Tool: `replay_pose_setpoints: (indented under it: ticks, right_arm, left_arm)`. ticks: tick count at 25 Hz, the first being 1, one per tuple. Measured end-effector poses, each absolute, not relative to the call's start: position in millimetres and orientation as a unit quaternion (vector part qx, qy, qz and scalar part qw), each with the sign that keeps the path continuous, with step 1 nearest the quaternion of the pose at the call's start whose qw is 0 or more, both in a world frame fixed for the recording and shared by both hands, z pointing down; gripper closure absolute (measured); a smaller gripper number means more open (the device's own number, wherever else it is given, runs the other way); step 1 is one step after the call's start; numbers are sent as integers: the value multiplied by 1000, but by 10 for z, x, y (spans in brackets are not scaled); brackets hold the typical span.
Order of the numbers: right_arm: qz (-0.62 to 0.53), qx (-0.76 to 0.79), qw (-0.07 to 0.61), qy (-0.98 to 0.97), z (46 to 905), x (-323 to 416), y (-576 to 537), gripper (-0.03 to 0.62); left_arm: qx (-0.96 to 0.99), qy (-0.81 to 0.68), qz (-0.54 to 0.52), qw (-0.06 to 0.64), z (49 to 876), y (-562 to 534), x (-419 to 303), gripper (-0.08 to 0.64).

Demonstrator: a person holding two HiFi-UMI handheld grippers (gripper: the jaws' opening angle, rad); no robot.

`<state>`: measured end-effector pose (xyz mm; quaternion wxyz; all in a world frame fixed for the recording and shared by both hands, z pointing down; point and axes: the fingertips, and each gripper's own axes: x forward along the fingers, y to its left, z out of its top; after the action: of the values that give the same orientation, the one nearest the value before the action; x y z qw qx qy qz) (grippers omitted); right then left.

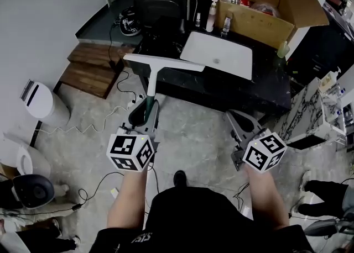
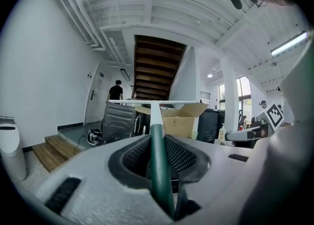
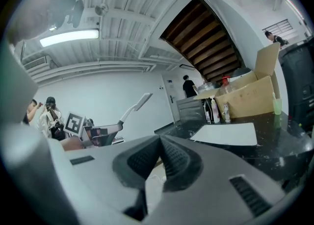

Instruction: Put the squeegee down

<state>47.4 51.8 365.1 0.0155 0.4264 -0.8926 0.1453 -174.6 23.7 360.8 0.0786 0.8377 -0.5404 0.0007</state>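
Observation:
My left gripper (image 1: 145,112) is shut on the dark green handle of the squeegee (image 1: 152,76), whose white neck and wide white blade reach out over the near left edge of the black counter (image 1: 221,89). In the left gripper view the green handle (image 2: 159,165) sits clamped between the padded jaws and the blade (image 2: 157,102) lies level ahead. My right gripper (image 1: 237,122) hovers before the counter's front edge, its jaws touching at the tips with nothing between them (image 3: 159,143). From the right gripper view the squeegee (image 3: 133,107) shows at the left.
A white rectangular sink basin (image 1: 217,54) is set in the counter. Behind it stand an open cardboard box (image 1: 260,9) and small bottles (image 1: 211,15). Wooden steps (image 1: 93,67) and a white bin (image 1: 43,103) lie left. Cables (image 1: 119,115) trail over the floor.

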Motion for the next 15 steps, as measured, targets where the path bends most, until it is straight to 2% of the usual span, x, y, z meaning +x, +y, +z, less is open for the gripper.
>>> replay_pose_setpoints:
  ticks: [8,15]
  right_arm:
    - [130,419,17,-898,3545,53,280,588]
    - [139,432,10,-891,3550,137,66,588]
  left_arm:
    - [840,-537,-7,71,3552,-34,-2065,457]
    - [847,-528,-2,63,3499,-275,-2032,457]
